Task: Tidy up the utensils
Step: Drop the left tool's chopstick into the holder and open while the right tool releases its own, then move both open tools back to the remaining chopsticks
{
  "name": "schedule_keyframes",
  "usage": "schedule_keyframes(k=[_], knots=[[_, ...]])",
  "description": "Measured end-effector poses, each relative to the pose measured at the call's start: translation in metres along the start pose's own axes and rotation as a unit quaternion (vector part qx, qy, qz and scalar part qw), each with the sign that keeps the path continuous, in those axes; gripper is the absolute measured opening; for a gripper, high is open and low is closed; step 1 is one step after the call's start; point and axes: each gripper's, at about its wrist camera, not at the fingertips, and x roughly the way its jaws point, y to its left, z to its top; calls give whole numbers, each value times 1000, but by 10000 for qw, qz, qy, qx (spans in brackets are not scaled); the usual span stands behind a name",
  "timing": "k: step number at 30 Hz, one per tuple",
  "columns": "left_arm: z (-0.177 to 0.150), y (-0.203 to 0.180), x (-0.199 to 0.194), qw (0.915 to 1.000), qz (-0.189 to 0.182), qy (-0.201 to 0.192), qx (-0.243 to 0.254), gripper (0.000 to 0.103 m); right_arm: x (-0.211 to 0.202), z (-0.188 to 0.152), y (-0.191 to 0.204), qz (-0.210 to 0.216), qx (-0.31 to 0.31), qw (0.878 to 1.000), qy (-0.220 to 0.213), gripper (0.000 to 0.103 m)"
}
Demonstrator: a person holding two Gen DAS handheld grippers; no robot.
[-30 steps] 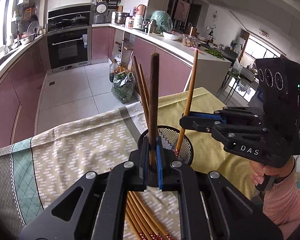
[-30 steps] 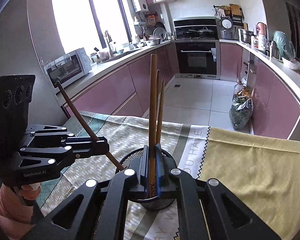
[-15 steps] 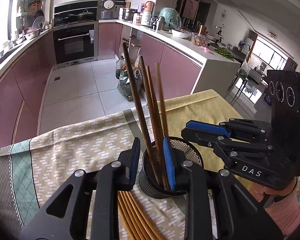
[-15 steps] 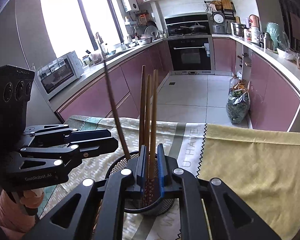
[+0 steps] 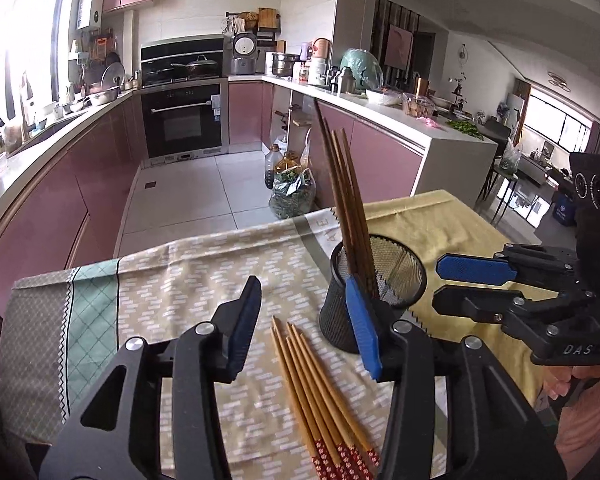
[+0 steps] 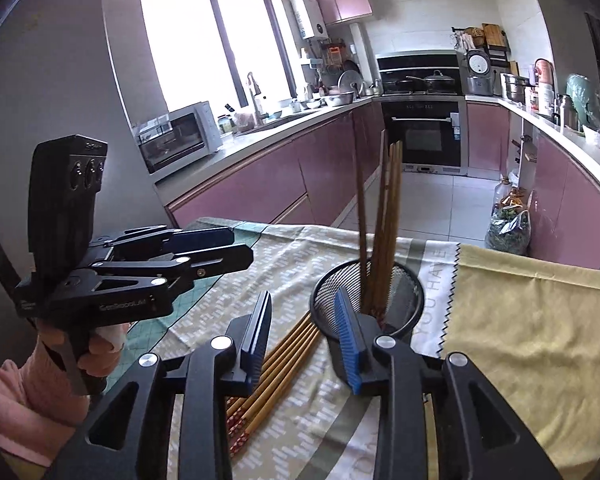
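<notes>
A black mesh cup (image 5: pixel 396 276) stands on the cloth with several brown chopsticks (image 5: pixel 342 184) leaning in it. More chopsticks (image 5: pixel 312 384) with red patterned ends lie flat in a bundle in front of the cup. My left gripper (image 5: pixel 304 320) hovers above that bundle, just short of the cup; its jaws are opening with nothing between the pads. My right gripper (image 6: pixel 302 320) is likewise near the cup (image 6: pixel 408 284), jaws opening and empty, the flat chopsticks (image 6: pixel 284 352) beneath it. Each gripper shows in the other's view: right gripper (image 5: pixel 448 286), left gripper (image 6: pixel 236 246).
A patterned beige and green cloth (image 5: pixel 188 280) and a yellow cloth (image 6: pixel 532 320) cover the table. Hands in pink sleeves (image 6: pixel 16 400) hold the gripper handles. Beyond the table's far edge are tiled floor, pink cabinets (image 5: pixel 60 200) and an oven (image 5: pixel 184 120).
Both grippers were shut on a chopstick over the cup. They have opened and let go, the chopsticks now lean in the cup, and both grippers have drawn back and lower.
</notes>
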Motion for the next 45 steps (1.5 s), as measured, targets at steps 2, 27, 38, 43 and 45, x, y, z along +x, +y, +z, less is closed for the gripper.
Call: schedule_keyframes(k=[2, 27, 38, 43, 45], knots=[[-17, 6, 1, 9999, 7, 155, -54, 44, 6, -10, 8, 74, -16, 9999, 132, 32], [-119, 15, 37, 9909, 99, 1280, -406, 44, 68, -79, 25, -98, 572, 9909, 1217, 32], [-120, 12, 46, 9904, 251, 1336, -245, 44, 77, -83, 36, -384, 306, 9902, 1311, 32], [-118, 12, 50, 9900, 313, 1362, -183, 44, 80, -83, 38, -477, 248, 9892, 1362, 32], [-118, 12, 51, 9895, 338, 1390, -180, 43, 81, -83, 37, -501, 239, 9890, 1371, 31]])
